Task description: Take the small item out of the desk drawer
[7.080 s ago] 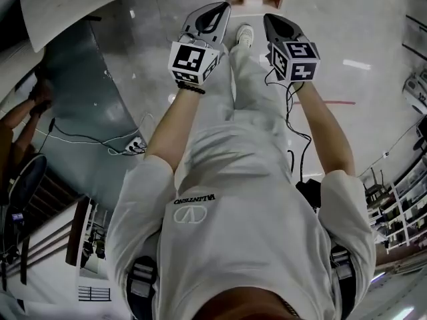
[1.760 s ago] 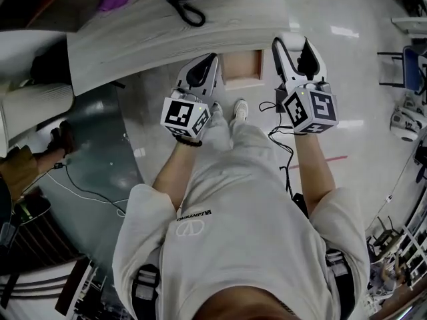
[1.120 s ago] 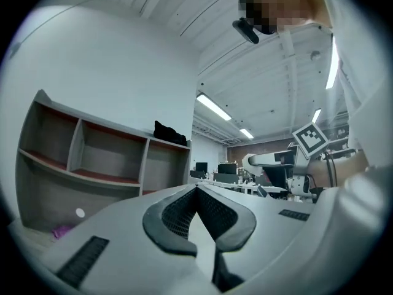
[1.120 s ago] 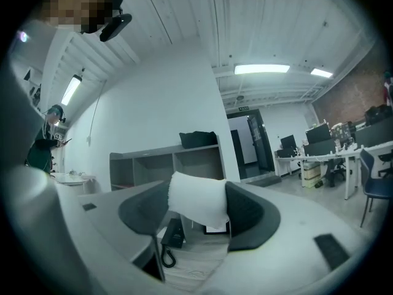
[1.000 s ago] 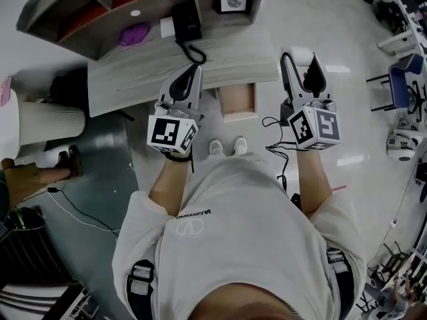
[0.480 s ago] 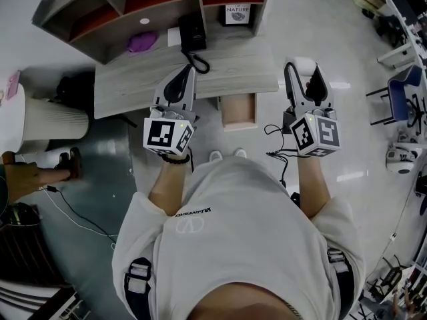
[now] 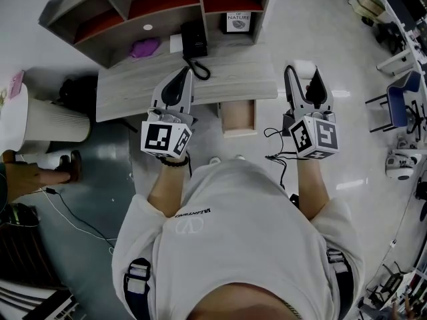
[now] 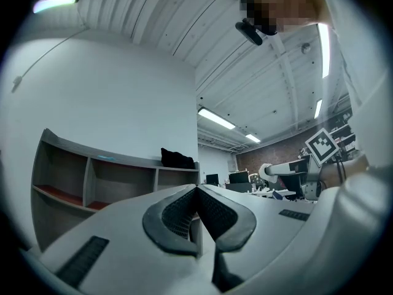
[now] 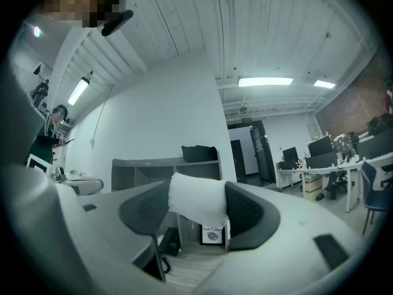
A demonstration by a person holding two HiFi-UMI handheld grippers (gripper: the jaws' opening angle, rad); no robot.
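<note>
1. Item: small white block [image 9: 196,200] is pinched between the jaws of right gripper [image 9: 198,212], held up in the air and out of drawer [image 7: 238,117]. Head view puts it at the jaw tips, just right of the desk [image 7: 133,92] edge, over bare floor [image 7: 320,19].
2. Left gripper [image 8: 196,192]: jaws pressed together with nothing between them. It hovers over the desk's front edge, near telephone [image 7: 193,40].
3. Drawer is pulled out under the desk; the inside looks bare as far as I can tell.
4. Task looks near done; the block only needs setting down somewhere.
5. Risk: the block looks soft and sits only at the tips. A loosened squeeze or a jolt would likely drop it to the floor, not the desk.
6. Risk: the drawer juts out at leg level, so a step forward could bump it.
7. Risk: cable [image 7: 275,155] hanging off the right gripper could snag the drawer corner on a swing toward the desk.
</note>
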